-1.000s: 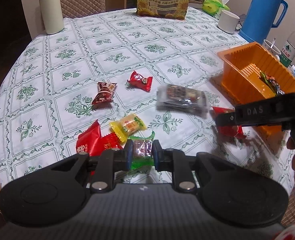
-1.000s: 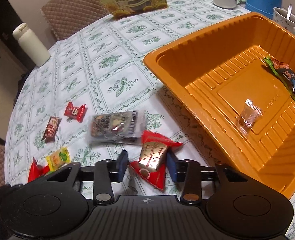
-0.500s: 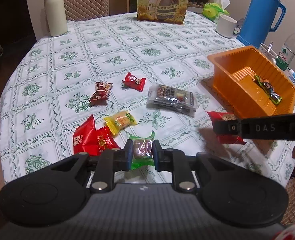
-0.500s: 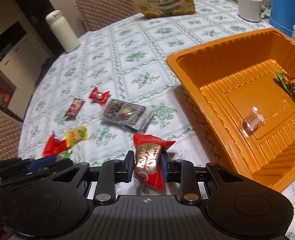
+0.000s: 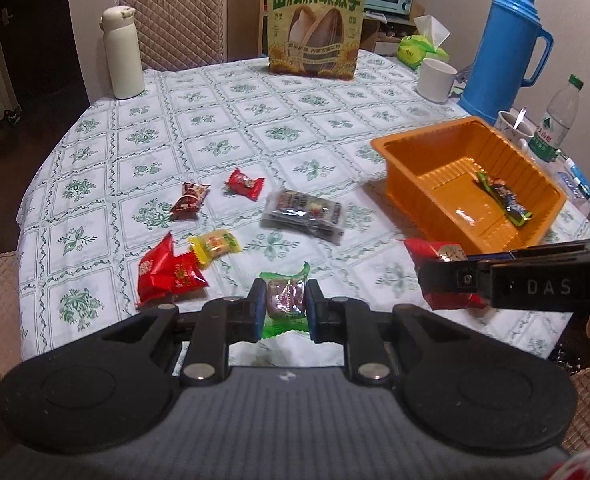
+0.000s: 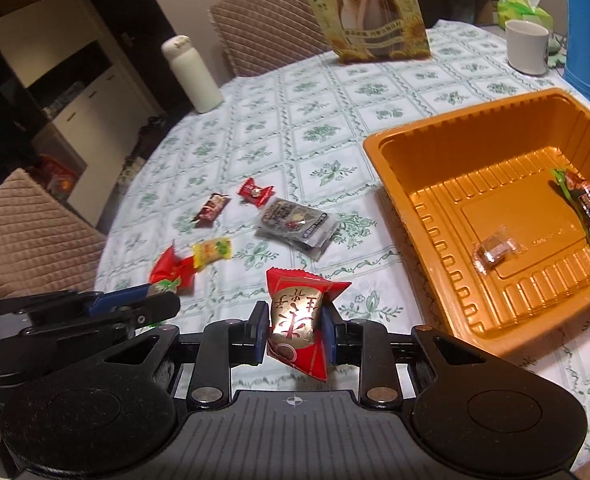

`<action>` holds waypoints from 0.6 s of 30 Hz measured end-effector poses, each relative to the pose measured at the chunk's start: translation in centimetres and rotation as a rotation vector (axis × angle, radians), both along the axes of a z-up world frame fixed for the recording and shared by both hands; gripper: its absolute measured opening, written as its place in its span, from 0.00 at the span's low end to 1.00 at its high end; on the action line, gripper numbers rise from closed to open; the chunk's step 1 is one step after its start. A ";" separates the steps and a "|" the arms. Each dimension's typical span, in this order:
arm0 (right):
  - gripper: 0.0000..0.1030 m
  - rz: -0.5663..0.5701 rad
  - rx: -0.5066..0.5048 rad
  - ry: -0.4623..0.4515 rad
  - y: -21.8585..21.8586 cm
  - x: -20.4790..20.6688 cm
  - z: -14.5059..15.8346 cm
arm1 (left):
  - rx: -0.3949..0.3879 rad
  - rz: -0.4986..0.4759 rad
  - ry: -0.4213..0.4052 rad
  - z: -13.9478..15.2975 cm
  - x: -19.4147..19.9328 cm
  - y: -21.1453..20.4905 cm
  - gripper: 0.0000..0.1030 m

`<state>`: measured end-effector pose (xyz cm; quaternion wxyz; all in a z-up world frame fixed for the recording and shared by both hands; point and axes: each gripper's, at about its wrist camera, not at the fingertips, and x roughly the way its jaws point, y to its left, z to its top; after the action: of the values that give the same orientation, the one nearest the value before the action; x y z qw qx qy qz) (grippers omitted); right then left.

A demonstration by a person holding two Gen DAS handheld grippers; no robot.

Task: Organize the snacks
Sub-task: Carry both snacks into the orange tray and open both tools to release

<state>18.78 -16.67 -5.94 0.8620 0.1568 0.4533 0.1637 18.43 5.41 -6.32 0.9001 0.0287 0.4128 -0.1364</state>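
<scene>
My left gripper (image 5: pixel 285 309) is shut on a green-wrapped candy (image 5: pixel 285 300), held above the tablecloth. My right gripper (image 6: pixel 295 330) is shut on a red and gold snack packet (image 6: pixel 297 322), lifted just left of the orange tray (image 6: pixel 447 304); that packet (image 5: pixel 439 254) and gripper also show at the right of the left wrist view. The orange tray (image 5: pixel 405 178) holds a long green-edged packet (image 5: pixel 503 198) and a small clear-wrapped candy (image 6: pixel 495 252). On the cloth lie a grey packet (image 5: pixel 305 214), a yellow candy (image 5: pixel 215 246), two red packets (image 5: pixel 167 276), a brown candy (image 5: pixel 189 200) and a red candy (image 5: pixel 245 184).
A large sunflower-seed bag (image 5: pixel 315 26) stands at the back. A white flask (image 5: pixel 121 52) is at back left. A blue thermos (image 5: pixel 503 48), white mug (image 5: pixel 435 80), cup with spoon (image 5: pixel 513 124) and water bottle (image 5: pixel 557 120) crowd the right, behind the tray. Padded chairs surround the table.
Both grippers have risen off the table with their snacks, and the view has pulled back. The right gripper closed on the red and gold packet and rolled it more upright.
</scene>
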 end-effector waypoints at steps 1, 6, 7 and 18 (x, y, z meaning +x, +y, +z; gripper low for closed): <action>0.27 0.006 0.003 -0.004 -0.3 -0.3 0.2 | -0.003 0.000 -0.004 0.2 -0.4 -0.4 0.18; 0.27 0.022 0.007 -0.027 -2.2 -2.0 1.3 | -0.023 -0.014 -0.022 1.4 -1.9 -2.5 0.18; 0.27 0.022 0.007 -0.030 -2.7 -2.3 1.5 | -0.028 -0.021 -0.026 1.7 -2.1 -3.1 0.18; 0.27 -0.038 -0.017 -0.059 -10.0 -4.5 2.6 | -0.065 -0.111 -0.065 3.1 -3.7 -10.7 0.18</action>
<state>14.33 -26.67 -3.36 0.8793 0.1531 0.4260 0.1482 14.78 -5.29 -3.17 0.9045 0.0265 0.3765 -0.1984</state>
